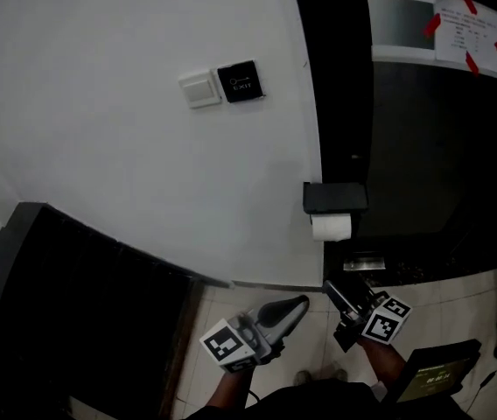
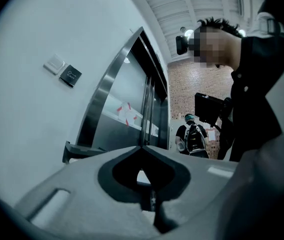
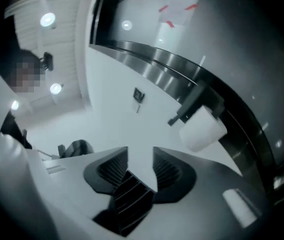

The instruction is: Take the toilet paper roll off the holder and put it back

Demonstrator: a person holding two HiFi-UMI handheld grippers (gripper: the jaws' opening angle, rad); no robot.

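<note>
Left gripper [image 1: 294, 306] is shown low over the tiled floor [image 1: 458, 304], its fingers [image 2: 82, 179] pressed together on nothing; the right gripper [image 1: 334, 291] is held with fingers [image 3: 172, 171] narrowly apart, empty. The toilet paper roll [image 1: 331, 227] is hung under its black holder [image 1: 335, 197] on the white wall [image 1: 100, 147], apart from both.

The notice [image 1: 463, 31] and wall panel [image 1: 240, 80] carry unreadable print.

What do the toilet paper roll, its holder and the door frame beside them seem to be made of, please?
Toilet paper roll: soft paper by the look, plain white and matte, with no shine. Holder: a black box-like cover, smooth and dull; plastic or painted metal, the look leaves it open. Door frame: probably brushed metal, grey with a long streaky sheen.
</note>
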